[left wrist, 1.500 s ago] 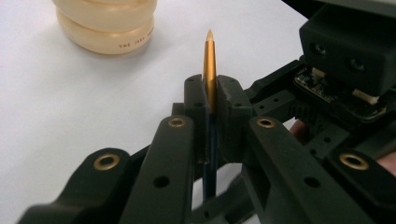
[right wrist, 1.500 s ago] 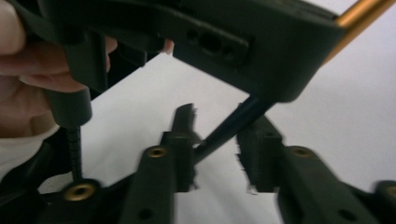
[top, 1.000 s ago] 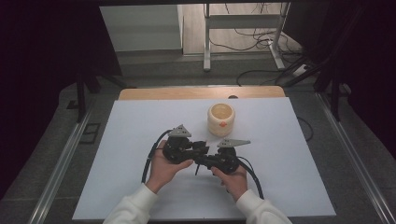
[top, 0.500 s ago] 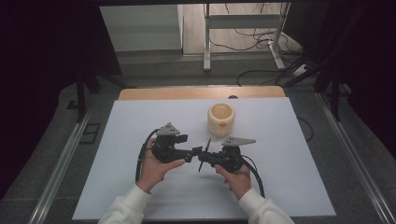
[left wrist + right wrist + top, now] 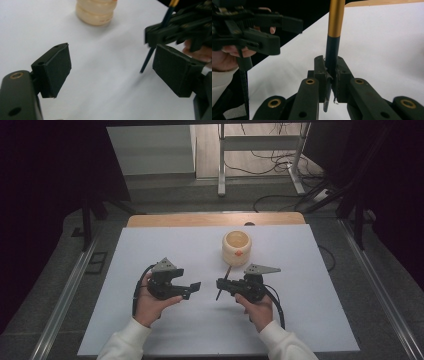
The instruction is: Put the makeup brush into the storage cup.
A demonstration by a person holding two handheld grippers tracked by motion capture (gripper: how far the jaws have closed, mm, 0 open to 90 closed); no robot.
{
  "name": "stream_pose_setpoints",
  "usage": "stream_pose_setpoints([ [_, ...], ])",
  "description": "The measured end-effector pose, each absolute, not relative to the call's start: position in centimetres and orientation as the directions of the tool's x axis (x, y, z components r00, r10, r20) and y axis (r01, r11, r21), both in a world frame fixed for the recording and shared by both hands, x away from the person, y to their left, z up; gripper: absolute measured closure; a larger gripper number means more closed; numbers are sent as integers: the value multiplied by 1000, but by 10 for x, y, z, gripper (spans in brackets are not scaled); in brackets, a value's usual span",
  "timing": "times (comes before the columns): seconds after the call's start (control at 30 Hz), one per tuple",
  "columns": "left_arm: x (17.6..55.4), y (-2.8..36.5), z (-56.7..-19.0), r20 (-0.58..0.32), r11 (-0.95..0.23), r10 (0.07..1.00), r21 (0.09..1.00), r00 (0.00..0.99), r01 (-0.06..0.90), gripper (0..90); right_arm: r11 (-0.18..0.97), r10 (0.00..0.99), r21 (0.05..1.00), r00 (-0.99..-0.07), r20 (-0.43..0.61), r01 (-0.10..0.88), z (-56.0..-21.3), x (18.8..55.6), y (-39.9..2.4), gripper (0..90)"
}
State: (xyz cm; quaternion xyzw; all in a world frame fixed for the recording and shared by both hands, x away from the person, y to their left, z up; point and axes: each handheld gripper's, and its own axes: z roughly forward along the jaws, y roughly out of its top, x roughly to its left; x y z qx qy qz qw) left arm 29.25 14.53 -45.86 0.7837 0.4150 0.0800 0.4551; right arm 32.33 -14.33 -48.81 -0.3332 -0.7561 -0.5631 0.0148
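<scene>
The dark, gold-banded pencil (image 5: 331, 60) is pinched between the closed jaws of the right gripper (image 5: 223, 286), standing roughly upright just in front of the cream ribbed cup (image 5: 236, 247), nearer the person, with its lower tip close to the white table (image 5: 150, 240). To the left of the cup and well apart from the pencil, the left gripper (image 5: 192, 289) has just been opening; its jaws stand wide with nothing between them.

The risk, as I judge it, lies in the single thin grip: the pencil could pivot or slide between the pads if tilted toward the cup, and a low tip might catch the cup's rim and tip the cup over.
</scene>
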Motion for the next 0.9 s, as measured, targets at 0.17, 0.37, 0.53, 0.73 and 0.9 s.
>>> stream_pose_setpoints([
  [0.17,288,157,-468,-244,-233,746,776,619,586,159,138,488,846,-778,394,515,-486,324,-146,834],
  [0.37,283,168,-477,-239,-228,765,768,598,598,150,135,491,848,-778,391,512,-485,324,-148,834],
  [0.53,276,184,-485,-218,-231,788,763,576,604,147,133,497,849,-776,389,511,-484,324,-149,833],
  [0.73,269,199,-493,-192,-228,817,759,543,610,149,128,500,852,-775,387,508,-483,325,-151,833],
  [0.9,262,210,-498,-177,-226,831,760,528,610,150,129,503,852,-774,384,507,-483,325,-151,833],
])
